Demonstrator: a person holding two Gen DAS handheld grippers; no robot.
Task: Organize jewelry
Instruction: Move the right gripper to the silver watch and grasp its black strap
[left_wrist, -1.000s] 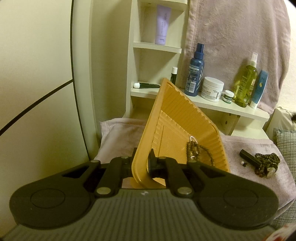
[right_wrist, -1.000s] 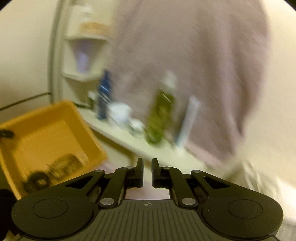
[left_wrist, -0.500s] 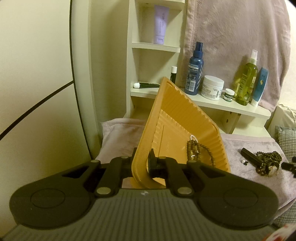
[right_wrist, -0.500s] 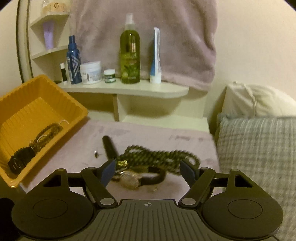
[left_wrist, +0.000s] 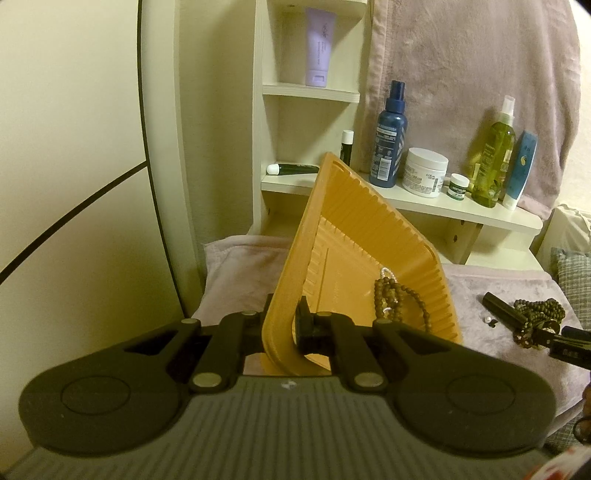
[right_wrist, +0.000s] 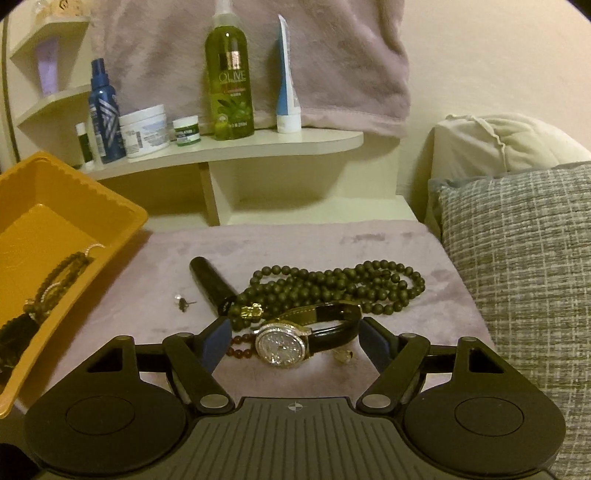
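Note:
My left gripper (left_wrist: 284, 325) is shut on the near rim of a tilted orange tray (left_wrist: 354, 236), which holds a brown bead bracelet (left_wrist: 391, 299). The tray also shows at the left of the right wrist view (right_wrist: 48, 206). My right gripper (right_wrist: 295, 341) is open, its fingers on either side of a jewelled watch with a black strap (right_wrist: 291, 341) lying on the mauve cloth (right_wrist: 295, 243). Behind the watch lie a dark bead necklace (right_wrist: 332, 284), a black tube (right_wrist: 210, 284), a red bead bracelet (right_wrist: 240, 350), a small earring (right_wrist: 183, 302) and a small ring (right_wrist: 343, 356).
A cream shelf (right_wrist: 229, 147) behind holds a blue spray bottle (right_wrist: 103, 118), a white jar (right_wrist: 146, 129), a green olive bottle (right_wrist: 231, 74) and a tube (right_wrist: 286, 81). A grey checked pillow (right_wrist: 517, 258) lies at the right. A mauve towel (right_wrist: 258, 48) hangs behind.
My right gripper swung from facing the shelf down to the jewelry, opened, and closed in on the watch. My left gripper and the tray have barely moved.

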